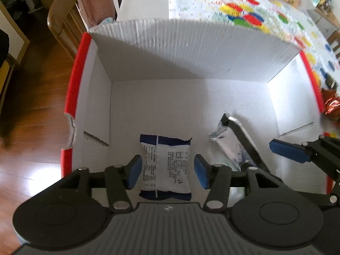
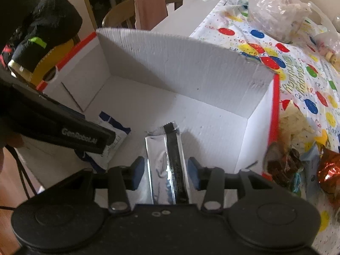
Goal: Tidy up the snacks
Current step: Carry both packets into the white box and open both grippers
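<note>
Cardboard box (image 1: 201, 48) with white walls and red rim stands on a table covered by a cloth with coloured balloons (image 2: 297, 68), and it is the place where both grippers work. On the floor of the box, near its left wall, lies a white and blue snack packet (image 1: 166, 165); the left gripper (image 1: 167, 170) hangs over it with its blue pads (image 1: 133, 171) spread to both sides of the packet, released, not pressing it. More to the right on the box floor lies a silver snack bar with a black stripe (image 2: 167, 165). The right gripper (image 2: 166, 171) is above this bar, its pads (image 2: 193, 175) apart on either side, also released; whether they touch the wrapper I cannot tell. The two snacks lie near each other but apart. Outside the box, just beside its right wall, a heap of other snack wrappers (image 2: 297, 165) lies on the cloth, among them a shiny orange one (image 2: 329, 170). Behind the box stands a wooden chair (image 2: 119, 14) with a pink cloth (image 2: 148, 8) on its back.
</note>
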A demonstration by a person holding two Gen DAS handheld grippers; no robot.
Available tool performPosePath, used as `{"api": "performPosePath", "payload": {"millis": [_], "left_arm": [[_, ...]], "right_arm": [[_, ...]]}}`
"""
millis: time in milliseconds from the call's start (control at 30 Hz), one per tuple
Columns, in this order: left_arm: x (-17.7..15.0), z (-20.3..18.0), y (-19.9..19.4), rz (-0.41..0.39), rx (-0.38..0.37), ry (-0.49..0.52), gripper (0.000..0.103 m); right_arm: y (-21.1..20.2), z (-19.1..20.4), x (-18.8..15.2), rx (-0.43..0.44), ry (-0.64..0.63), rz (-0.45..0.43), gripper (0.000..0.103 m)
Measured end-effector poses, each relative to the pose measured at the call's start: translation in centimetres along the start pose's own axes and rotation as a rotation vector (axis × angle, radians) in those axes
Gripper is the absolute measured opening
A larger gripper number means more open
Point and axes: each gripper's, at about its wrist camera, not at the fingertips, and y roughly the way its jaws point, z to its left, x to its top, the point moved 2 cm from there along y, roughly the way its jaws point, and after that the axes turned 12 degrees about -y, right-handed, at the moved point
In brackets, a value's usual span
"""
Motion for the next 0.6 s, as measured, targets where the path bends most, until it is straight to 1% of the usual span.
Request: {"api": "performPosePath", "payload": {"millis": [167,433,600], "left_arm": [[-0.7,-0.3,-2.0,-0.061,-0.056,-0.003,0.058],[-2.0,-1.7,-5.3,-0.170,-0.106,0.017,0.058],[-3.0,-2.6,-7.7,-0.255,-0.124,0.041,0.058]], "right_arm": [[-2.4,-0.8,-0.3,0.009,0.040,-0.051,0.046],[-6.8,-2.4,-1.0,0.019,0.104,-0.146,0.049],[-9.7,-3.2,-1.7,0.018,0.132,-0.211,0.055]]}}
